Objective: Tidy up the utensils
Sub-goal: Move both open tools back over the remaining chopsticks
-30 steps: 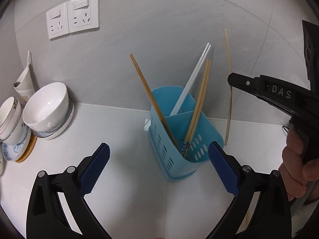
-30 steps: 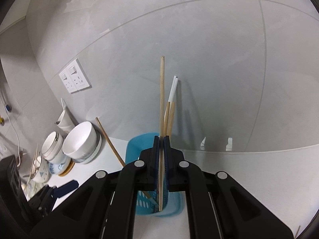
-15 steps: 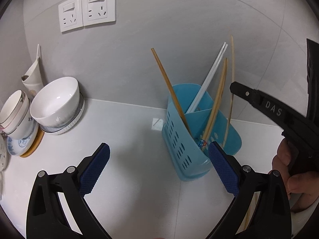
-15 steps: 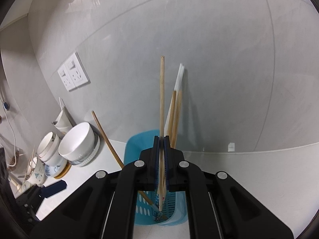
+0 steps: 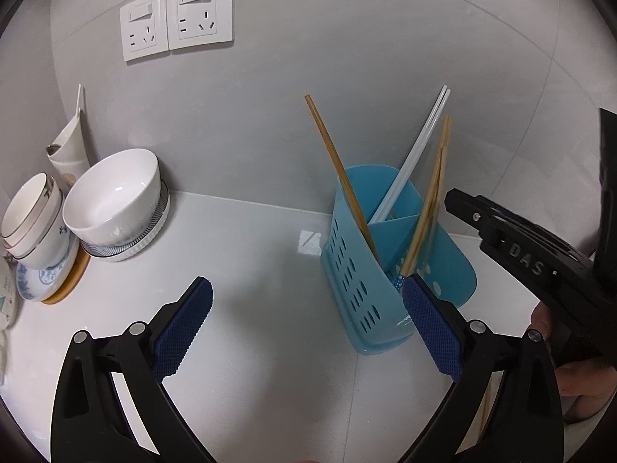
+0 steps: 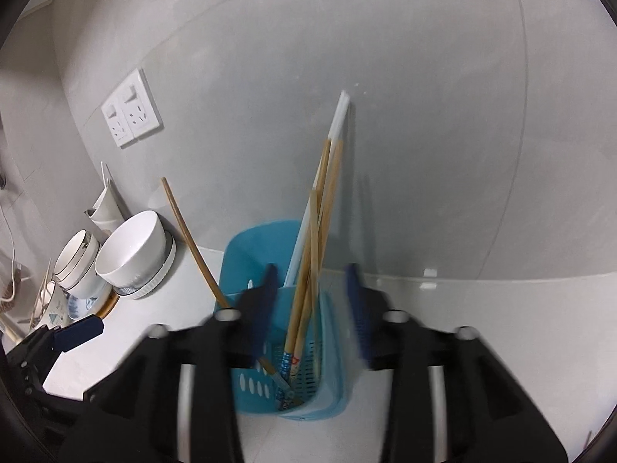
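Right gripper (image 6: 312, 301) has just been opening; the chopstick (image 6: 315, 254) it pinched a second ago now stands loose in the blue holder (image 6: 327, 347), between the parted jaws, touching neither pad. Holder sits on the counter (image 5: 250, 270) by the wall, also holding white and wooden chopsticks. Left gripper (image 5: 306, 328) hangs wide apart, empty, beside the holder. Bowls (image 5: 115, 196) stacked far left.
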Demonstrator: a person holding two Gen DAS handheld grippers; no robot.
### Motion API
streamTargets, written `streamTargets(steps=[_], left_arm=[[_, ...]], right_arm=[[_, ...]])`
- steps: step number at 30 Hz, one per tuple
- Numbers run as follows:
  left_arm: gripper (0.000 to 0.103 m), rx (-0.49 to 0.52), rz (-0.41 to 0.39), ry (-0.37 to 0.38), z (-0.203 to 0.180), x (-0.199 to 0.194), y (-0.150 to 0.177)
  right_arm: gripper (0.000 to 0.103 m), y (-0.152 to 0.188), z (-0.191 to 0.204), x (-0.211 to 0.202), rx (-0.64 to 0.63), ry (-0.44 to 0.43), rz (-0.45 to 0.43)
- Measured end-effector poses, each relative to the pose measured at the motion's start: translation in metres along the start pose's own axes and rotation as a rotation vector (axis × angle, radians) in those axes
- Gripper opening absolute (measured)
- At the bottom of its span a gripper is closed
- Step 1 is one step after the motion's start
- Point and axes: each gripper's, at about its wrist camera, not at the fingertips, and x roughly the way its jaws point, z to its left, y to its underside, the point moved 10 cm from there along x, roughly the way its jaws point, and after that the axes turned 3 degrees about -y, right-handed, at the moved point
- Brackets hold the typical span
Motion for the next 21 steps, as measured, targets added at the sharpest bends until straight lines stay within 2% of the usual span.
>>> streamTargets(steps=[1, 3, 4, 6, 9, 21], left_arm=[[0.097, -0.002, -0.001, 0.000, 0.000, 0.000, 0.000], [0.097, -0.004, -0.002, 0.003, 0.000, -0.001, -0.001], [0.097, -0.004, -0.002, 0.006, -0.001, -0.001, -0.001], [0.097, -0.003, -0.007, 0.011, -0.003, -0.003, -0.002], [0.097, -0.001, -0.011, 0.022, -0.007, -0.005, -0.003], [0.097, 0.052, -0.003, 0.092, -0.041, -0.019, -0.001]], right_arm=[[0.046, -0.001, -0.001, -0.003, -0.007, 0.007, -0.003], [0.065, -0.002, -0.004, -0.011, -0.022, 0.030, -0.005], [0.069, -0.003, -0.006, -0.015, -0.028, 0.038, -0.008], [0.082, -0.004, -0.010, -0.023, -0.034, 0.051, -0.013], [0.093, -0.004, -0.019, -0.036, -0.026, 0.076, -0.022], [0.095, 0.013, -0.049, -0.077, -0.030, 0.146, 0.015]])
